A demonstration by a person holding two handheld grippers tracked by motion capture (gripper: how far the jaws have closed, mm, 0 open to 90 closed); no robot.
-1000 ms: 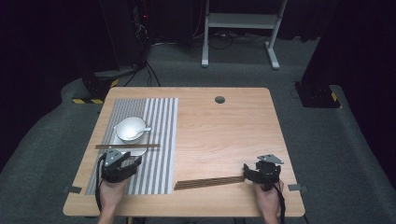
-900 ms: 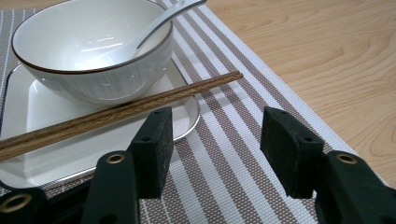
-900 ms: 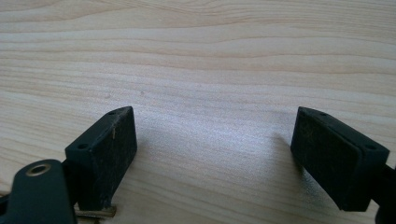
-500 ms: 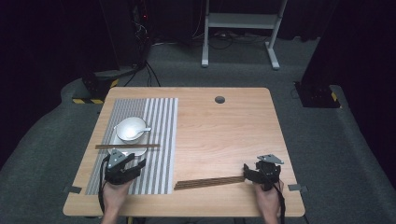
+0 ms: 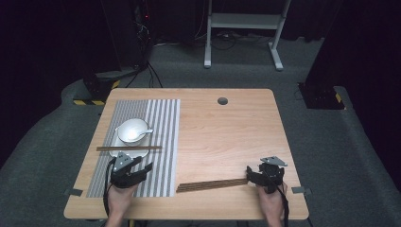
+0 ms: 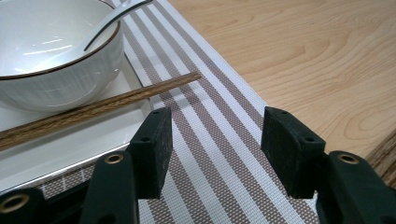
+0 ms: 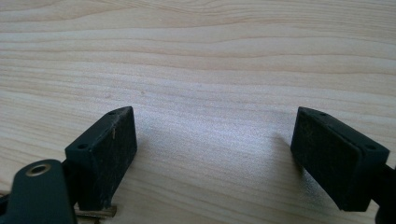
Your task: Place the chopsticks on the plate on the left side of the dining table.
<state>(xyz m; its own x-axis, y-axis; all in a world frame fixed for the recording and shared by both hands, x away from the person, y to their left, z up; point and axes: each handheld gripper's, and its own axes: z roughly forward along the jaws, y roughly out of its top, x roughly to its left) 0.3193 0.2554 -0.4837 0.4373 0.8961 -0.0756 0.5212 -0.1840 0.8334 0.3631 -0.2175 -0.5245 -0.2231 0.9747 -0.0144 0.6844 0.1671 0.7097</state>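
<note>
A white bowl (image 5: pixel 132 130) with a spoon (image 5: pixel 143 133) in it stands on a white tray (image 5: pixel 124 152) on the striped placemat (image 5: pixel 161 123). Brown chopsticks (image 5: pixel 128 148) lie across the tray's near side. My left gripper (image 5: pixel 142 166) hovers over the mat just in front of the tray. In the left gripper view it (image 6: pixel 215 126) is open and holds nothing, with the chopsticks (image 6: pixel 102 106) and bowl (image 6: pixel 56 56) just ahead. A long dark brown wooden strip (image 5: pixel 213 184) lies near the front edge. My right gripper (image 5: pixel 249 174) sits at its right end, open over bare wood (image 7: pixel 215 135).
The wooden table (image 5: pixel 227 132) has a round cable hole (image 5: pixel 222 100) at the back. Dark floor surrounds it, with a white stand (image 5: pixel 243 28) and cables behind. The strip's end (image 6: pixel 385 154) lies at the right edge of the left gripper view.
My left gripper has shifted slightly over the mat. The right gripper has kept still.
</note>
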